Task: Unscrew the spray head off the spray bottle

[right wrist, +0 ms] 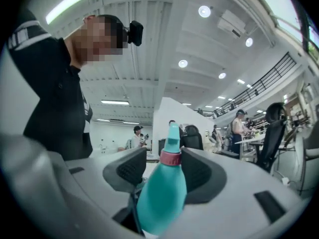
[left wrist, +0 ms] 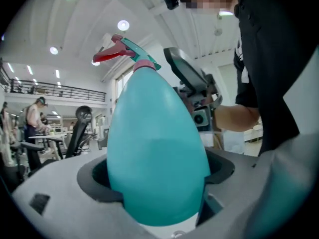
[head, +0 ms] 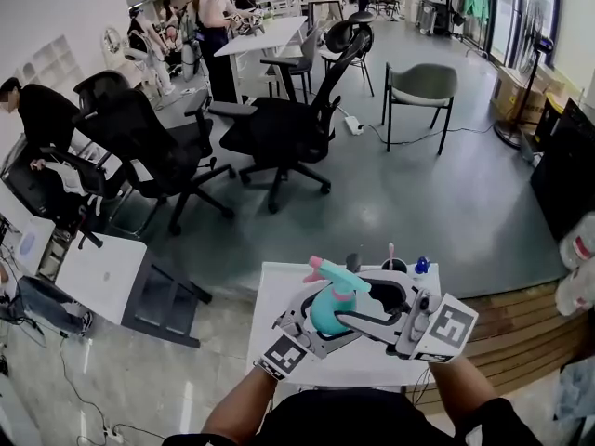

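Your left gripper (left wrist: 157, 176) has its jaws clamped on the fat teal body of the spray bottle (head: 327, 312), held over the white table (head: 279, 286) with the spray head (left wrist: 122, 51) on its neck. Your right gripper (right wrist: 164, 172) has its 2 jaws wide, 1 on each side of the pink collar (right wrist: 170, 158), with a gap showing at 1 pad. The bottle is opaque, contents not visible; at the table's far edge 1 dark cup (head: 394, 266) holds what looks like a thin stick.
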`<state>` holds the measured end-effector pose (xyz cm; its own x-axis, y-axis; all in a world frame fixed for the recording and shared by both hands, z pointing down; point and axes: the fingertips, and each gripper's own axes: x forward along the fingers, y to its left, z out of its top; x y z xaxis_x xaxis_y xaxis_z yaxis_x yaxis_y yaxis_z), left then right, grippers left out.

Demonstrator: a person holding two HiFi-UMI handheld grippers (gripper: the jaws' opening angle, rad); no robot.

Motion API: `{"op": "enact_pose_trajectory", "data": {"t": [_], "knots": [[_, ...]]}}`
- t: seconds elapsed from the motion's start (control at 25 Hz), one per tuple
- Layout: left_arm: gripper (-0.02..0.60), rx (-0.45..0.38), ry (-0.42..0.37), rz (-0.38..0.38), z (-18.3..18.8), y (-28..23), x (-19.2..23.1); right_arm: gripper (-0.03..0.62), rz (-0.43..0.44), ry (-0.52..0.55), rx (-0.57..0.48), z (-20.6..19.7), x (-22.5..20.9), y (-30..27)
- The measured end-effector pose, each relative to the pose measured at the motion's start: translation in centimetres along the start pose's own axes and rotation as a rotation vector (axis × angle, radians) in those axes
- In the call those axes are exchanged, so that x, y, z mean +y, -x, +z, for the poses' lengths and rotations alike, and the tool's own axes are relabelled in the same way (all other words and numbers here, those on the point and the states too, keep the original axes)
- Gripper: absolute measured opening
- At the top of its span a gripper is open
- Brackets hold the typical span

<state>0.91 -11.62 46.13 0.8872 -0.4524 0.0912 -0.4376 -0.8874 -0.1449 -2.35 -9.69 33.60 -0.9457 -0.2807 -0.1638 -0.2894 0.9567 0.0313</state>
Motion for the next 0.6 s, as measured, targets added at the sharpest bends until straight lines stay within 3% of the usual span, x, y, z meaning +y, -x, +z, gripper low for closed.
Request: {"op": "enact_pose_trajectory", "data": {"t": [0.16,0.32,0.6], "knots": [[0.462,0.062,-0.049,0.196,-1.4,0.2,3.0,0.207,-0.159,-0.036,-0.013,-0.3,-2.2,0.2],[0.462,0.087,-0.039,0.325,-1.7,0.5,4.5,0.203,-0.233,-0.068,0.005,-1.0,-3.2,-0.1],[0.462,0.132,-0.045,0.401,-3.2,0.3,4.1,0.203,-0.267,-0.043,0.049,-1.6,-3.1,-1.6]]}}
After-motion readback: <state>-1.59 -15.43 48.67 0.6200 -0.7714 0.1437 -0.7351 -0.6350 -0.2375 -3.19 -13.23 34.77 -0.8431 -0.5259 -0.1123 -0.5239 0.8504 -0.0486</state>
